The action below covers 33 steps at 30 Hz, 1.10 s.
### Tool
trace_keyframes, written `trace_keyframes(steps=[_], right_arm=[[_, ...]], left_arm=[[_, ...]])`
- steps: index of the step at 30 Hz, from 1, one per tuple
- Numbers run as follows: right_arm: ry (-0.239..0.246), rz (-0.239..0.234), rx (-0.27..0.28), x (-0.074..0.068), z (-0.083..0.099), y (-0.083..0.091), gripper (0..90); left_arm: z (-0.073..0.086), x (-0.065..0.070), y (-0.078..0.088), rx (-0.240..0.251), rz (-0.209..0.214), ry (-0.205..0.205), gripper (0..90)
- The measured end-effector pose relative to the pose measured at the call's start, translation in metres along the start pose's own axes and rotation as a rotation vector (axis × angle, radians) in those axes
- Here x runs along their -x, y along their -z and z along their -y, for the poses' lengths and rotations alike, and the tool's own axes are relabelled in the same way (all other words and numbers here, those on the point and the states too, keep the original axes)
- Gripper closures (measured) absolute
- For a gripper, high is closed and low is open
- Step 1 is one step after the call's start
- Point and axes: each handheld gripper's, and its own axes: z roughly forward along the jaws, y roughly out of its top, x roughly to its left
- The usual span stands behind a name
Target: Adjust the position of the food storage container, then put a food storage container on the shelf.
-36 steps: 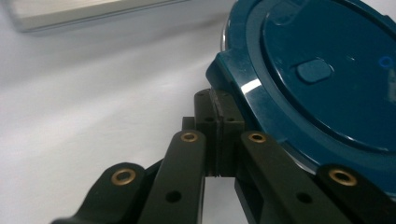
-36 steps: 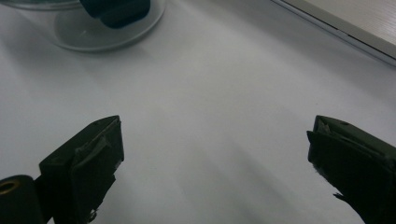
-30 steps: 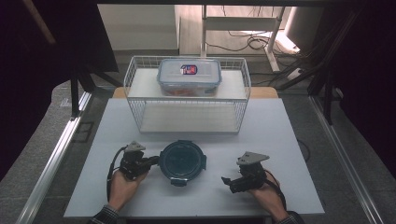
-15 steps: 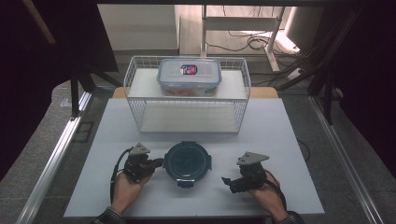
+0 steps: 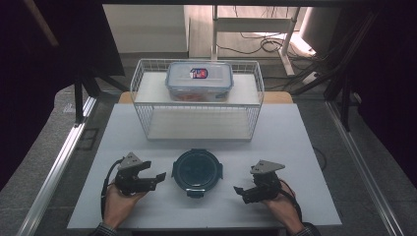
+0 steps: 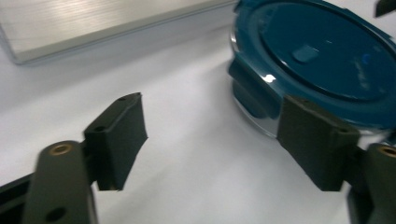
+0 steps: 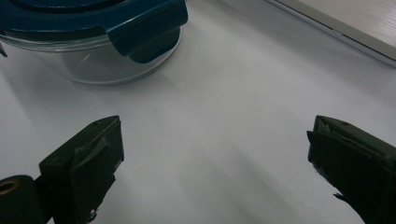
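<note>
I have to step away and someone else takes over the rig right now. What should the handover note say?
Left claw: open, jaws have just been opening, nothing between them, just left of the round glass container with the dark blue clip lid.
Right claw: open, empty, to the container's right, apart from it.
Container stands lidded on the white table, in front of the white wire basket holding a rectangular clear lidded box.
Done: container released on the table.
Left: unclear from the scene; probably the container's next handling.

Right gripper view: the right gripper with its two black jaws spread wide over the bare white table, and at upper left a round glass container whose blue lid has a clip folded down its side.
</note>
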Motion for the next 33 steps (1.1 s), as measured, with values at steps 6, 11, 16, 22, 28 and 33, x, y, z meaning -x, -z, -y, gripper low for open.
trace_keyframes(steps=[6, 11, 16, 22, 28, 33], right_arm=[[0.018, 0.011, 0.060, -0.003, -0.003, 0.006, 3.3], [0.014, 0.001, 0.058, -0.003, -0.002, 0.004, 3.2], [0.011, -0.007, 0.041, -0.003, -0.001, 0.001, 3.0], [0.011, -0.017, 0.020, -0.002, 0.001, -0.001, 2.8], [-0.016, -0.025, 0.036, 0.000, -0.001, 0.001, 1.5], [-0.014, -0.007, 0.056, 0.000, -0.005, 0.004, 1.4]], left_arm=[[0.007, 0.009, 0.003, -0.010, 0.001, -0.022, 7.6], [0.014, 0.015, 0.002, -0.038, -0.010, -0.057, 6.3], [0.021, 0.013, -0.004, -0.072, -0.034, -0.086, 5.5], [0.023, 0.009, -0.006, -0.070, -0.032, -0.081, 3.8], [0.022, 0.005, -0.004, -0.035, -0.020, -0.090, 3.3], [0.021, 0.003, -0.003, -0.026, -0.021, -0.076, 3.4]])
